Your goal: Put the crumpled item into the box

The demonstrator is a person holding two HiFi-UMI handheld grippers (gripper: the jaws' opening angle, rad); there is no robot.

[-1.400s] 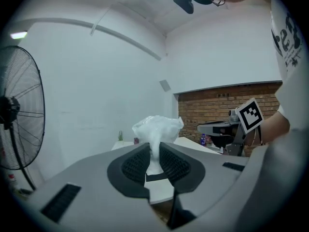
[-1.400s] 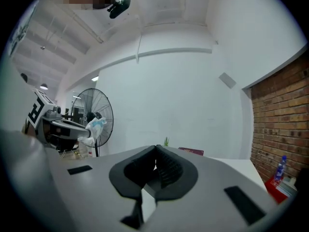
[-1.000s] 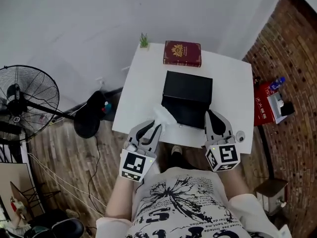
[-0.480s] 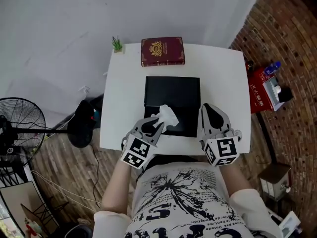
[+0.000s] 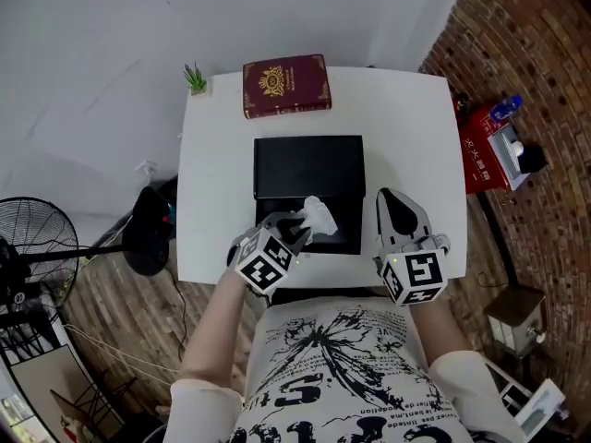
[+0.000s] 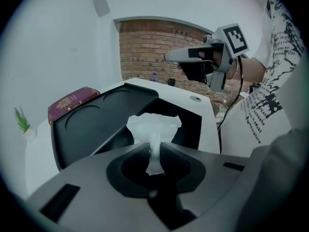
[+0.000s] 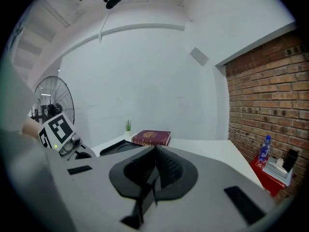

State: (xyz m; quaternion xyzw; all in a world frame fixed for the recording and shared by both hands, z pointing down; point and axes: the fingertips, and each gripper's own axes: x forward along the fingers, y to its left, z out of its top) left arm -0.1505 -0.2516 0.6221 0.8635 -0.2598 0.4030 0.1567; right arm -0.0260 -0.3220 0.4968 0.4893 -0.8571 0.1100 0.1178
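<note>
The crumpled white tissue (image 5: pixel 319 215) (image 6: pixel 153 127) is pinched by its lower tail between the jaws of my left gripper (image 5: pixel 300 226) (image 6: pixel 153 150), and those jaws are opening. It hangs over the near part of the open black box (image 5: pixel 268 169) (image 6: pixel 96 124), above the box's dark inside. My right gripper (image 5: pixel 395 197) (image 7: pixel 155 151) is shut and empty, just right of the box above the white table (image 5: pixel 416 127). It also shows in the left gripper view as the right gripper (image 6: pixel 170 57).
A dark red book (image 5: pixel 286 86) (image 7: pixel 152 137) lies at the table's far edge behind the box, with a small green plant (image 5: pixel 196 79) at the far left corner. A standing fan (image 5: pixel 28 257) is on the floor to the left, a red case (image 5: pixel 494 146) to the right.
My left gripper has carried the tissue from the box's near left corner forward and right, over the box. The right gripper has stayed beside the box.
</note>
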